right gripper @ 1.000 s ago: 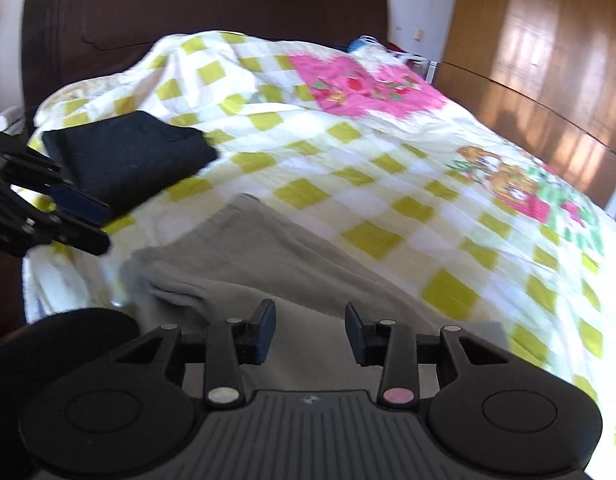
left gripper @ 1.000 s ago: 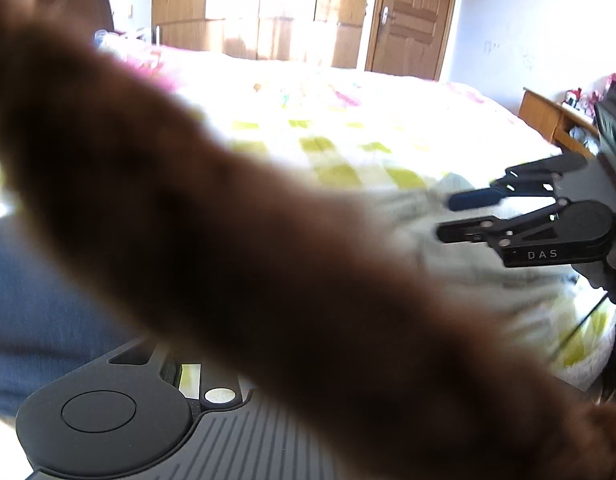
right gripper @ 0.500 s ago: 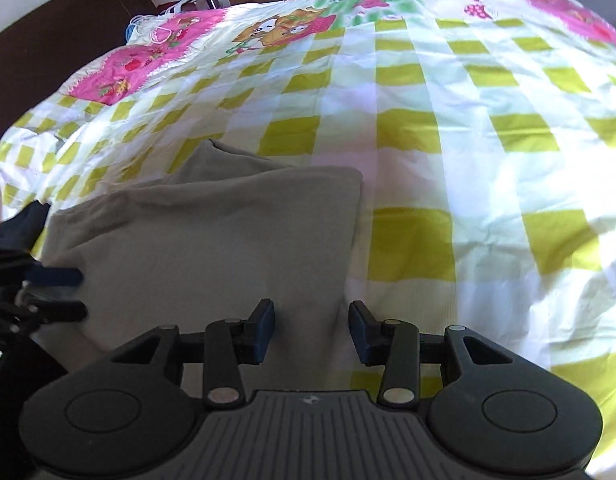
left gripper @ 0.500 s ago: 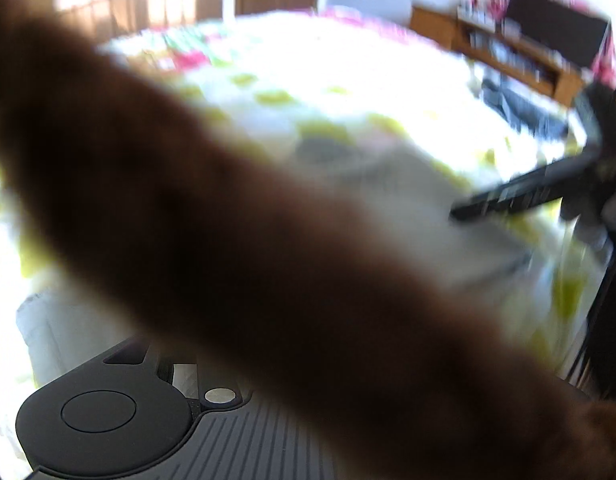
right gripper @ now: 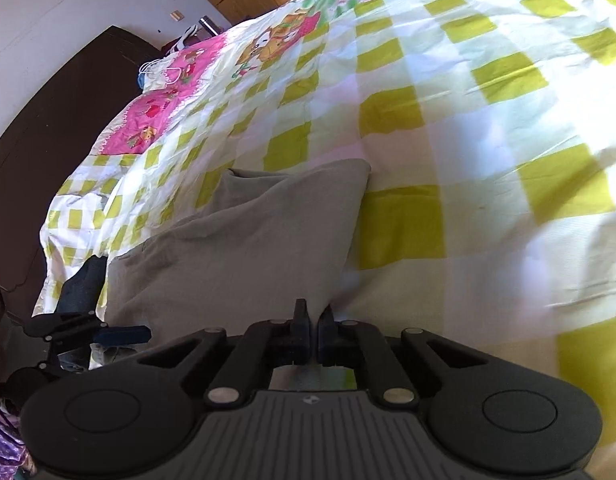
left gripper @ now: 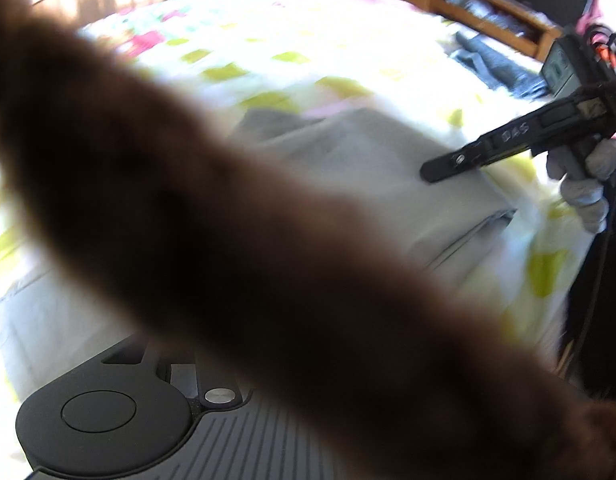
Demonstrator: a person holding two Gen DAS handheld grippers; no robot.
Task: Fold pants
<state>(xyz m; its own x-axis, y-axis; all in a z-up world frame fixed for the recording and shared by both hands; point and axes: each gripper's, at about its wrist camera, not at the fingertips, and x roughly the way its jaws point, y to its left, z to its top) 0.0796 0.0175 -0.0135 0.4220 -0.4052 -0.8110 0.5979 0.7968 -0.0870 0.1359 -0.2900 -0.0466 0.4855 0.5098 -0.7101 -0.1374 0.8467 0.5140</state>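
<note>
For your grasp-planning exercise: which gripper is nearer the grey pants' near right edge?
Right. The right gripper is at that edge of the grey pants; the left gripper is beyond their left side.

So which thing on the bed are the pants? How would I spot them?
Find the big bed with the yellow-checked sheet. Near its front edge, just past the right hand-held gripper, lies the flat grey pants. They are plain grey, unlike the small dark garment beside them.

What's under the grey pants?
The grey pants lie on the yellow-checked bedspread, which shows on all sides. Anything beneath the folded layers is covered, so cannot tell.
</note>
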